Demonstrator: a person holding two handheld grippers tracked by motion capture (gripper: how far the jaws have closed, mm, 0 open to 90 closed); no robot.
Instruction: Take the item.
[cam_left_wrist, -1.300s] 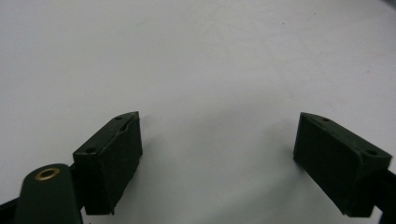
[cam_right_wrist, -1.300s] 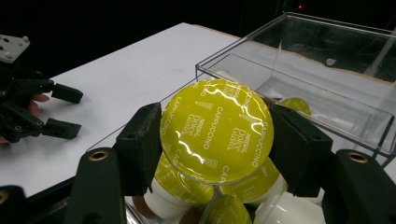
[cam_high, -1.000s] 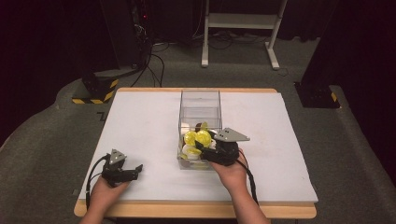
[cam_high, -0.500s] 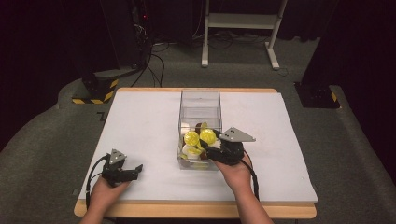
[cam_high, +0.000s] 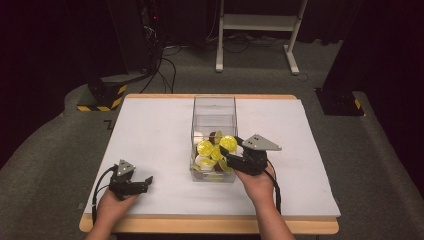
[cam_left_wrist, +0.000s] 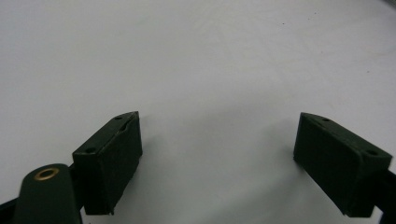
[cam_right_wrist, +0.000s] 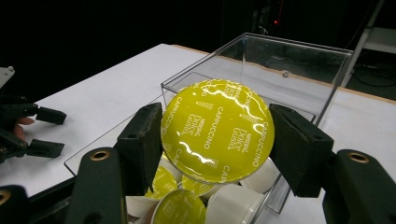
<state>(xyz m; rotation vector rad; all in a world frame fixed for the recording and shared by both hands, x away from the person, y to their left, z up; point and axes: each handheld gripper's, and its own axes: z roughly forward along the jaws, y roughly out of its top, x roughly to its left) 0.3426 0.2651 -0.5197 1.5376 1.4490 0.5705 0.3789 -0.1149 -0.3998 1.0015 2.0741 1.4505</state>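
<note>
Capsule (cam_right_wrist: 217, 130) is pinched at its rim by the right gripper (cam_right_wrist: 215, 140); light, slick foil, easily dented, so it's best held gently.

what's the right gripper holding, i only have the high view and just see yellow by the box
Observer: The right gripper is shut on a yellow-lidded capsule; the lid reads Cappuccino.
Operator: is it clear of the box yet
Observer: It sits above the clear box, over more capsules lying inside.
Operator: and the left one
Observer: The left gripper is open over bare white table, nothing between its jaws.
</note>
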